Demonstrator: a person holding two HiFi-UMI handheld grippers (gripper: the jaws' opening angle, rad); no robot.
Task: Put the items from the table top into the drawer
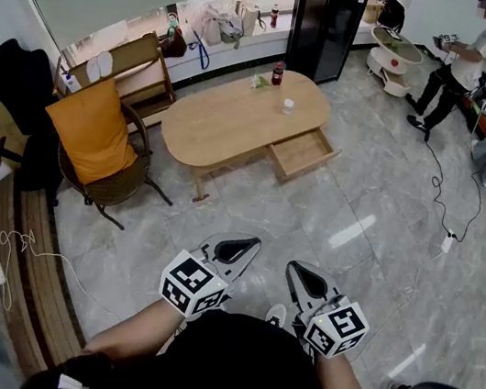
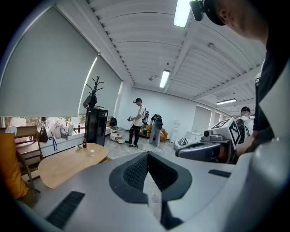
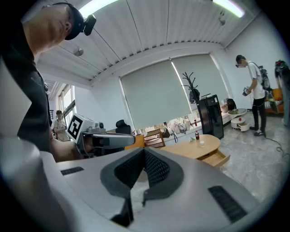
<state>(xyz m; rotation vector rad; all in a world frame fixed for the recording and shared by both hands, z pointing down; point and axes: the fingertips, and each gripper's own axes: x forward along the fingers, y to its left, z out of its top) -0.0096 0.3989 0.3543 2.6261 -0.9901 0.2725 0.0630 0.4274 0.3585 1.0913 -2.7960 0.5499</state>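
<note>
Left gripper (image 1: pixel 235 251): jaws fully together, the ribbed pads meet at the tip. Nothing is between them and they touch nothing.

Right gripper (image 1: pixel 300 281): jaws also pressed together, empty, touching nothing.

Pose: both grippers are held out in front of the body at 6 o'clock in the head view, over the floor. They sit side by side, near each other but apart. Both point toward 12 o'clock and tip slightly below level. Marker cubes are on top, at the wrist end. The left forearm (image 1: pixel 130 332) comes in from 7 o'clock, the right forearm (image 1: pixel 345 384) from 5 o'clock.

Table (image 1: pixel 228 121): oval, wooden, at 12 o'clock from the grippers and well apart from them.

Drawer (image 1: pixel 302 153): pulled out at the table's 4 o'clock edge, with its bare bottom showing.

Items, all on the table's 1 o'clock end:
- bottle (image 1: pixel 278 74), upright, near the far rim
- green item (image 1: pixel 261 81), just beside the bottle at its 8 o'clock; too small to identify
- white cup (image 1: pixel 288 106), at 5 o'clock from the bottle, apart from it
</note>
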